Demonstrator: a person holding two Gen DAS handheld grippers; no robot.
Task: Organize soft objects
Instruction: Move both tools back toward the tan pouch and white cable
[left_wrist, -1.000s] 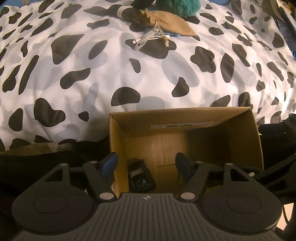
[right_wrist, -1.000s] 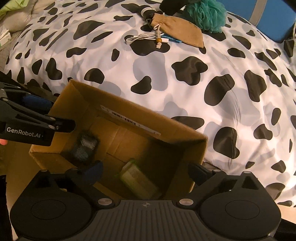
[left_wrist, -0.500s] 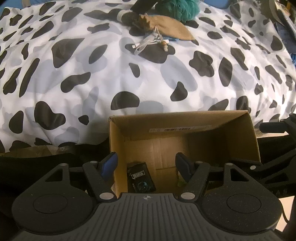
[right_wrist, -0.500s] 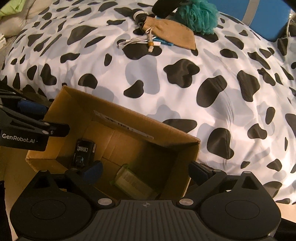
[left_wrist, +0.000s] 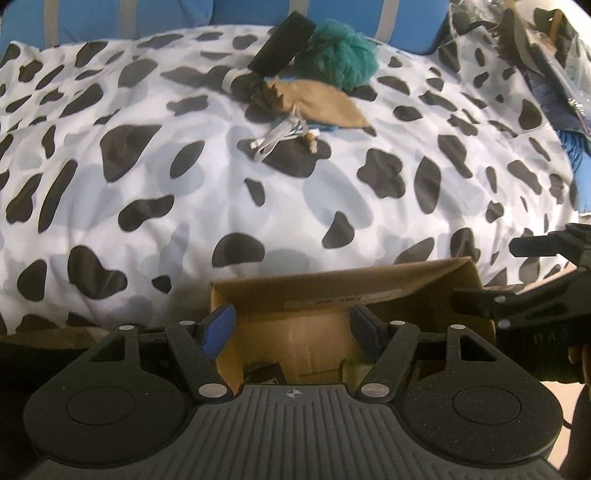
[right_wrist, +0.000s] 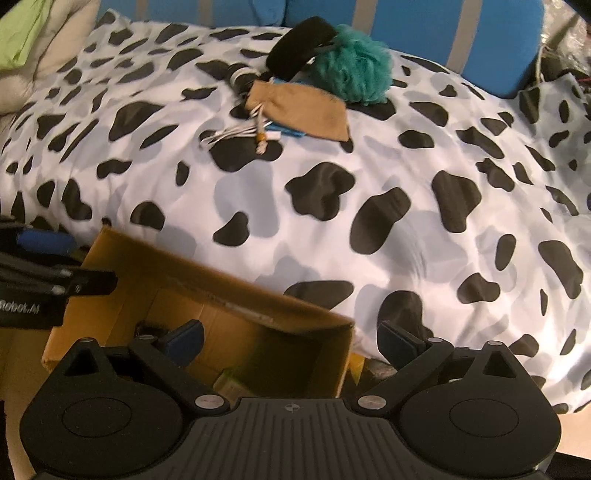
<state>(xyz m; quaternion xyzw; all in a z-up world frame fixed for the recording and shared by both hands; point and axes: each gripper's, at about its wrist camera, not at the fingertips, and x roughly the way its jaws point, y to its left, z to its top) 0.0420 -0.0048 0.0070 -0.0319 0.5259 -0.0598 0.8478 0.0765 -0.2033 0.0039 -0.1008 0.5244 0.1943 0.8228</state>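
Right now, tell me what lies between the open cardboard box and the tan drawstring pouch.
Only bare cow-print duvet separates the open cardboard box from the tan drawstring pouch; both wrist views show it.

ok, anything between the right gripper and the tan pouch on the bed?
Nothing visible. Open cow-print duvet lies between the right gripper and the tan pouch. The cardboard box sits below-left of that line; white cord lies beside the pouch's mouth.
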